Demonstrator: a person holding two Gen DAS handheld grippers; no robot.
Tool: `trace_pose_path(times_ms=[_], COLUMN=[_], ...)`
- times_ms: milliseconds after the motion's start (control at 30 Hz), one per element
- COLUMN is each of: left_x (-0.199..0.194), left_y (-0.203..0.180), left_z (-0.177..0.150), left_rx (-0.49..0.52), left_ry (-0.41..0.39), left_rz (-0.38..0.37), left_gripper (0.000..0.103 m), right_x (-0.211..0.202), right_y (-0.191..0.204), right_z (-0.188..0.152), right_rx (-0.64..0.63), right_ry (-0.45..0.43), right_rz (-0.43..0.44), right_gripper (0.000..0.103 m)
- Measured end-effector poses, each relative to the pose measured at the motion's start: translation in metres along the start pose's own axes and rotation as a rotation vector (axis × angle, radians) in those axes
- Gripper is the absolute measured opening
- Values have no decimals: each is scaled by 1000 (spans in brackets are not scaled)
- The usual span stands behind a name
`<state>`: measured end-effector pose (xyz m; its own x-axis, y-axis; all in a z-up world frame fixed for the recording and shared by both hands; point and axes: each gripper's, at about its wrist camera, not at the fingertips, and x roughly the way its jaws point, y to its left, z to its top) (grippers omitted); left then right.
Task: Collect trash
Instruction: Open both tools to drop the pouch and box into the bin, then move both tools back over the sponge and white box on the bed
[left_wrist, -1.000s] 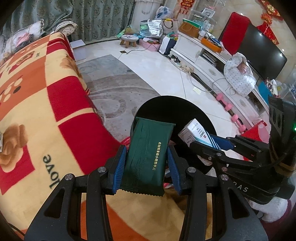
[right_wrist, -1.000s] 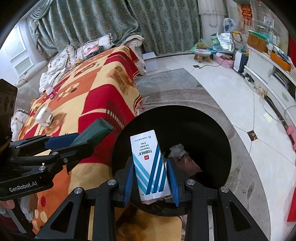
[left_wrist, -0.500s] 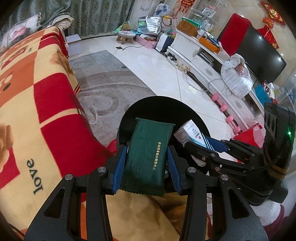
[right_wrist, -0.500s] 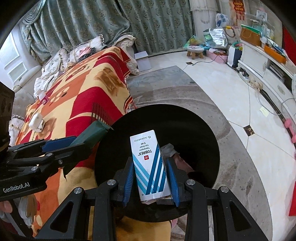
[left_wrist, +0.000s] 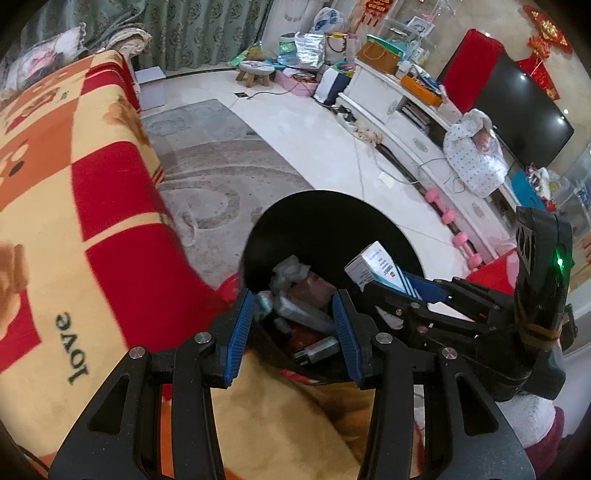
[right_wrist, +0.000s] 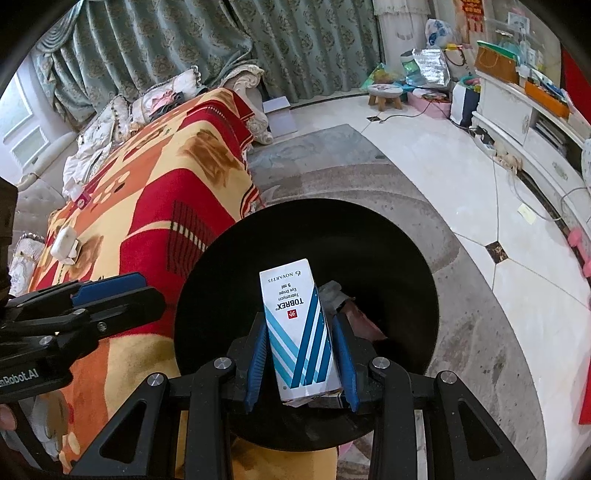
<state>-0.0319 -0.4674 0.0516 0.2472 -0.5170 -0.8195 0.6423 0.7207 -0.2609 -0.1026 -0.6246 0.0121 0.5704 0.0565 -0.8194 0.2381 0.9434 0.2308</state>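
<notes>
Trash bin (left_wrist: 332, 221) sits below my tongs: my left gripper (left_wrist: 293, 325), now spread and empty, just dropped its green packet in, so my right gripper (right_wrist: 301, 354), pinching the box (right_wrist: 295, 332), goes next.

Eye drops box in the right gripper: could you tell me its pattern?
White eye drops box with blue diagonal stripes; right wrist view.

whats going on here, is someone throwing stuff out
Yes. A person holds a gripper in each hand over a black trash bin beside a sofa. The right gripper is shut on a white and blue Tobrex eye drops box, held above the bin's mouth and not yet dropped. The left gripper is open with nothing between its fingers, poised over the bin's near edge. Crumpled wrappers and other trash already lie inside.
</notes>
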Motion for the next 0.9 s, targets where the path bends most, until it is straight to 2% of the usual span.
trace_pose_path(times_ms=[133, 167, 200, 233, 767, 867, 900], left_x=[-4, -5, -5, -6, -23, -31, -33], left_y=[6, 7, 9, 11, 43, 58, 63], left_z=[-5, -6, -7, -8, -18, -22, -23], left_rx=[5, 4, 2, -3, -60, -86, -93], left_ry=[-5, -6, -6, -6, -17, -24, -25], left_rz=[34, 39, 42, 45, 96, 113, 120], left_gripper=[43, 43, 43, 43, 43, 43, 43], right_x=[7, 8, 10, 10, 11, 10, 9], right_y=[4, 5, 7, 8, 35, 49, 54], right_z=[-1, -1, -1, -1, -3, -1, 0], right_rx=[-5, -6, -8, -10, -54, -75, -84], right_ry=[15, 22, 25, 26, 52, 50, 47], right_rz=[-3, -7, -13, -15, -18, -11, -7], right_gripper=[34, 37, 45, 46, 47, 52, 57])
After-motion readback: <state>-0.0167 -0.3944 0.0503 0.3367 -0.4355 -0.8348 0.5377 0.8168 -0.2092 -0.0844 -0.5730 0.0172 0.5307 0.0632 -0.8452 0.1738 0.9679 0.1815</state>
